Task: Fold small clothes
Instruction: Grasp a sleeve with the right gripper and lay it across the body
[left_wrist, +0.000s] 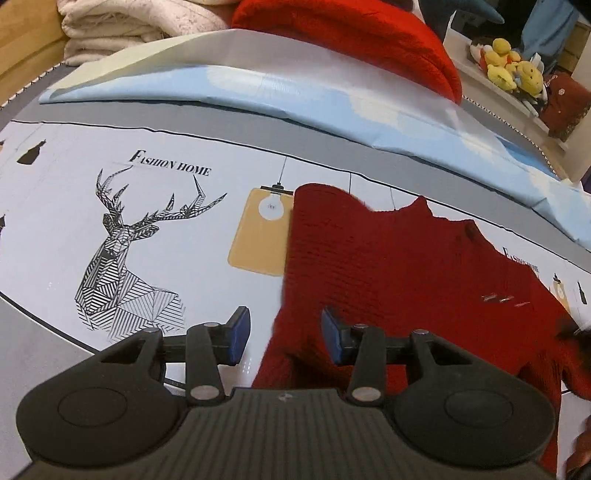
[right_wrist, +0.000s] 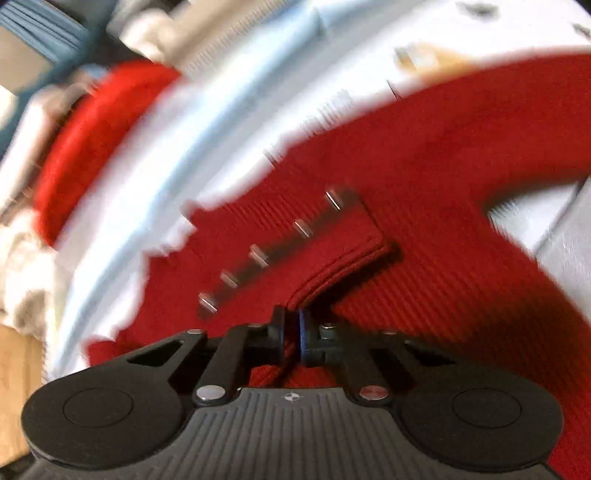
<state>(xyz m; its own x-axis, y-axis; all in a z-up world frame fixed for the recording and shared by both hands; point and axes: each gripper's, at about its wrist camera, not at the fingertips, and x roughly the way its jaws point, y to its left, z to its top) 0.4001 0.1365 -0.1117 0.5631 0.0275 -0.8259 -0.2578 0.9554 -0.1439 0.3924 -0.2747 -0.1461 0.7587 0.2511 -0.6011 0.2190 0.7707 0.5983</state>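
Red knit sweater (left_wrist: 406, 266) lies spread on a printed tablecloth (left_wrist: 55, 206), covering the right part of the left wrist view and partly hiding a printed yellow lamp (left_wrist: 258, 236). Beside that lamp stands a line-drawn deer head (left_wrist: 125, 251) under the words "Fashion Home". The left gripper (left_wrist: 284, 334) hovers over the sweater's left edge with its jaws parted; the right blue pad (left_wrist: 332, 339) is over the knit, the other over bare cloth, and nothing is pinched between them. In the blurred right wrist view, the right gripper (right_wrist: 292, 334) is clenched on a ribbed fold of the sweater (right_wrist: 424, 177), apparently a cuff or hem, though the smear makes that hard to tell. A row of small silver bars (right_wrist: 258, 256) runs across the knit just beyond it. Farther back lie a pale blue sheet (left_wrist: 258, 92), a bright red garment (left_wrist: 351, 40), folded cream blankets (left_wrist: 122, 29) and yellow plush toys (left_wrist: 513, 66).
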